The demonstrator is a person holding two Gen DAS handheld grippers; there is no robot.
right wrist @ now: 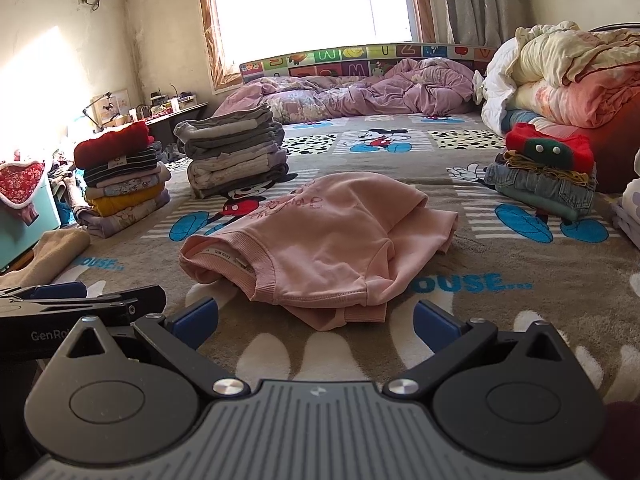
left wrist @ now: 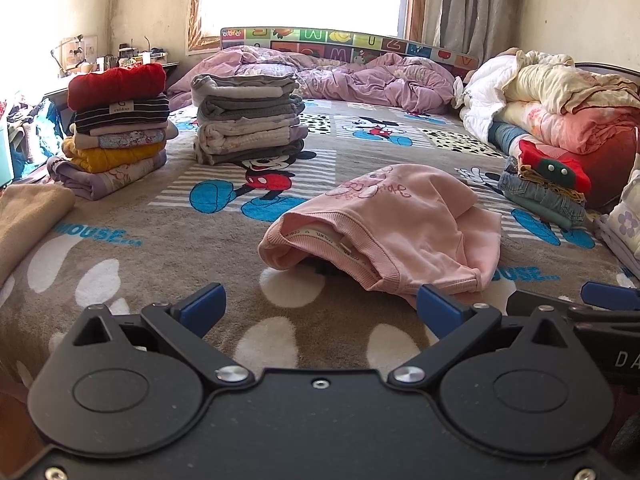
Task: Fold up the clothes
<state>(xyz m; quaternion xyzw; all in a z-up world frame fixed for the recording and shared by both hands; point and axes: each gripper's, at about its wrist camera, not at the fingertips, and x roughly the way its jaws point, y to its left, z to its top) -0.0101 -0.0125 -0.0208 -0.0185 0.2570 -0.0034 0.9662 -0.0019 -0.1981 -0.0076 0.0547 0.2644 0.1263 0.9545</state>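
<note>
Cartoon-print blanket spreads under both spread-wide, empty grippers, left gripper and right gripper, the half-folded pink sweatshirt lying just ahead, its underside and 1 sleeve hidden.

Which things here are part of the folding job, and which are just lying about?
Job:
pink top
left gripper, open
right gripper, open
folded stacks

Lying about:
purple quilt
rolled bedding
beige cloth
desk clutter
</note>
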